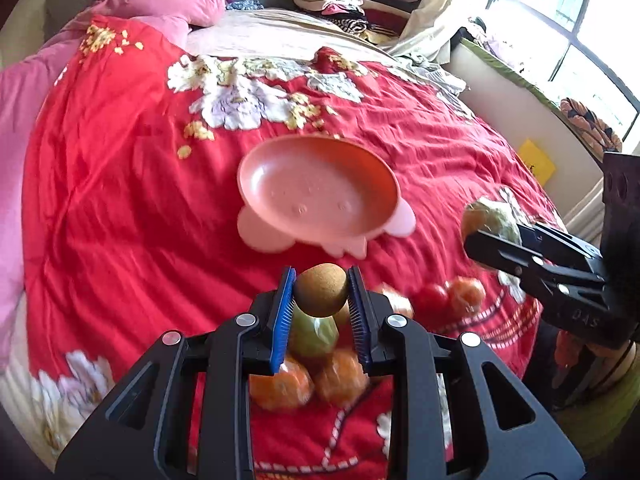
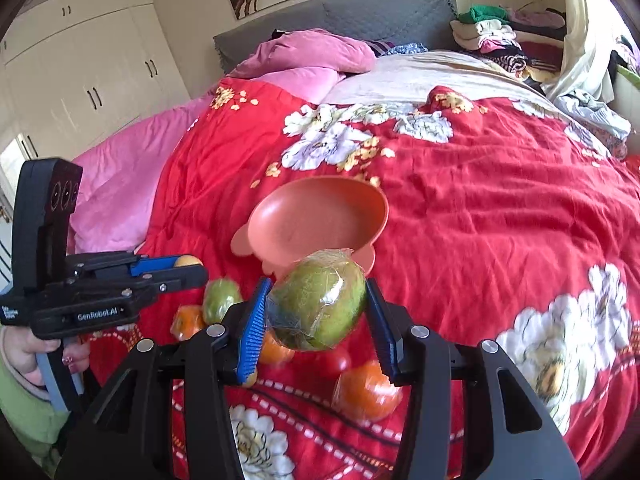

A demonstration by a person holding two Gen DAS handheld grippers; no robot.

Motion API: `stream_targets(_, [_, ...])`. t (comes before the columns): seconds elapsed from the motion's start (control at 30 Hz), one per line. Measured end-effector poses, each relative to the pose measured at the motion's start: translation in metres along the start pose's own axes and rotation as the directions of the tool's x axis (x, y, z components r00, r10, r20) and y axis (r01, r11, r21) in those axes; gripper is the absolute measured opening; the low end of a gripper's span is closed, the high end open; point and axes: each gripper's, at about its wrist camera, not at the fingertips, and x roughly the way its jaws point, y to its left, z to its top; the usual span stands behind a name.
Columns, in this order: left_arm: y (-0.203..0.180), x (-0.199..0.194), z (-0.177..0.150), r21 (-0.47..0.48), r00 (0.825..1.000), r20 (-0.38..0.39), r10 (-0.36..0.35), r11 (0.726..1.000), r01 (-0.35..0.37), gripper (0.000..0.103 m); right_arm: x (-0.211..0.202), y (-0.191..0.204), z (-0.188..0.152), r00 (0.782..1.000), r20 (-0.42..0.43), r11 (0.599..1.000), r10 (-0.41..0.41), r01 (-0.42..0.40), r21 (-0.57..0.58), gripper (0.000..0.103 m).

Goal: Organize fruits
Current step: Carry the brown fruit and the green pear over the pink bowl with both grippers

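Note:
My left gripper is shut on a brown kiwi, held above the fruit pile on the red quilt. My right gripper is shut on a large green fruit wrapped in plastic film; it also shows at the right of the left wrist view. A pink plate with small feet lies empty on the quilt just beyond both grippers, and also shows in the right wrist view. Under the grippers lie wrapped oranges, a green fruit, a tomato and another orange.
The bed carries a red flowered quilt, pink bedding and a beige sheet at the head. Folded clothes are stacked at the far right. A window sill runs along the right side; white wardrobes stand left.

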Motion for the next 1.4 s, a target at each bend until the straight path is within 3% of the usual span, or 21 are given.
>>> stream_targets(0.5, [0.02,0.034,0.067,-0.011,1.0,0.026,-0.007,1.0,0.008,0.019,0.035,-0.006,0.043,0.999,0.01,0.999,-0.031,0.031,-0.027,0.045])
stream_targets(0.77, [0.021,0.052,0.066,-0.014,1.0,0.014,-0.019,1.0,0.019,0.019,0.064,-0.012,0.054,0.998,-0.027,0.998,-0.053,0.051,-0.038,0.045])
stream_targets(1.4, [0.019,0.087,0.059,0.009,0.999,-0.049,-0.011,1.0,0.012,0.019,0.113,-0.007,0.034,0.99,-0.125,0.994,-0.06,0.049,-0.094,0.045])
